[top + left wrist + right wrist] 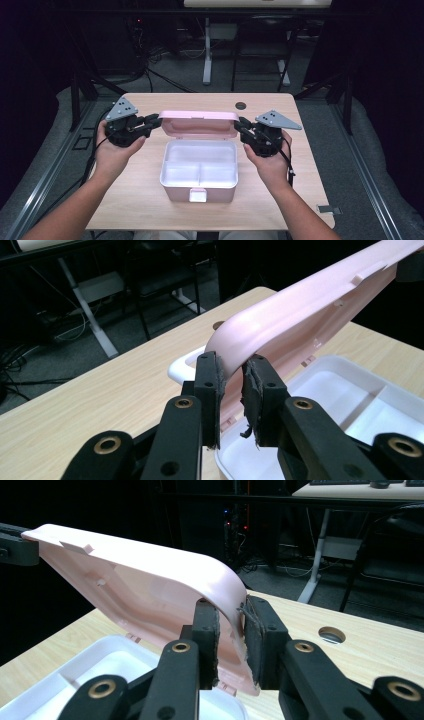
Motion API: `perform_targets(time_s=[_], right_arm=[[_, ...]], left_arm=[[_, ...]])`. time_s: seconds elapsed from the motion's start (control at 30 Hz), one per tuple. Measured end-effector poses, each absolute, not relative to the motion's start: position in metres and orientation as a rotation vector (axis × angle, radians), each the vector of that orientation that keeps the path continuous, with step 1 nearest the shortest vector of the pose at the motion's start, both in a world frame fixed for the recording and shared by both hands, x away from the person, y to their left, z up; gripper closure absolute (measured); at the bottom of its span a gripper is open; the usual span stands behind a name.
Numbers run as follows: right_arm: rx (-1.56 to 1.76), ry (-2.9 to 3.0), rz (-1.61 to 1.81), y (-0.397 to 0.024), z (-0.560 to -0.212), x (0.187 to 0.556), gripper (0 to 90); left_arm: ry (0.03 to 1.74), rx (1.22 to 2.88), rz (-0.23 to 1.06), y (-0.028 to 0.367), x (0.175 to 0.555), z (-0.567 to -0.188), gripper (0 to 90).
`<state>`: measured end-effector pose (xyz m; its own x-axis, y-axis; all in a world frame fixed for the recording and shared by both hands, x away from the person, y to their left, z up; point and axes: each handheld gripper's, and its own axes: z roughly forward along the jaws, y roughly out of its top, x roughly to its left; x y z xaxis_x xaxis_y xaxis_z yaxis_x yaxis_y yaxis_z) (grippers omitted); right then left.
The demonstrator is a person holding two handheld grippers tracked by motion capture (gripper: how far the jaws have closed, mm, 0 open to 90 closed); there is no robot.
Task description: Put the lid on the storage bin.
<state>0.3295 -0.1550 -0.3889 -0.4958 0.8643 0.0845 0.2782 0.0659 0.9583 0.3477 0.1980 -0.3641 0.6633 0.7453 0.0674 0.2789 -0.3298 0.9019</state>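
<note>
Holding the pink lid [199,123] of the lunch box [198,170] up between both tools, one at each end of it. Left tool [233,385]: its two pads straddle the lid's rounded corner edge, lid wall sits right between them; I can't tell if the pads press or just bracket it, a sliver of gap seems to show on the inner side. Right tool [231,630]: same story at the other corner, lid rim between the pads, outer pad looks touching, firm clamp not confirmable. From the high view the left tool [150,123] and right tool [243,127] sit at the lid's two ends, lid standing tilted behind the white tray [199,162], which lies just below and inward of both tools on the table [145,200]. Tray has divided compartments, looks empty. Risks, my judgement: if either tool is loose on that smooth curved rim, the lid could slip out and drop forward onto the tray, snapping half shut. If one hand moves and the other doesn't, the lid twists at its hinge and the whole box may skid or lift off the table, nothing pins the base. Pushing the lid further back than the hinge allows could tip the box backward, away from the tools. The left tool's pad foam looks frayed, so grip there may be uneven.
</note>
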Motion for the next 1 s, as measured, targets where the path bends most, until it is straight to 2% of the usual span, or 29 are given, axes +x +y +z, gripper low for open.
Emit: perform_targets(time_s=[0.63, 1.0], right_arm=[[1.121, 1.890, 1.464, -0.160, -0.398, 0.305, 72.4], [1.110, 1.905, 1.487, -0.162, -0.410, 0.291, 71.3]], left_arm=[[0.768, 1.898, 0.541, 0.206, 0.321, -0.380, 74.6], [0.761, 1.926, 0.559, 0.204, 0.309, -0.386, 68.5]])
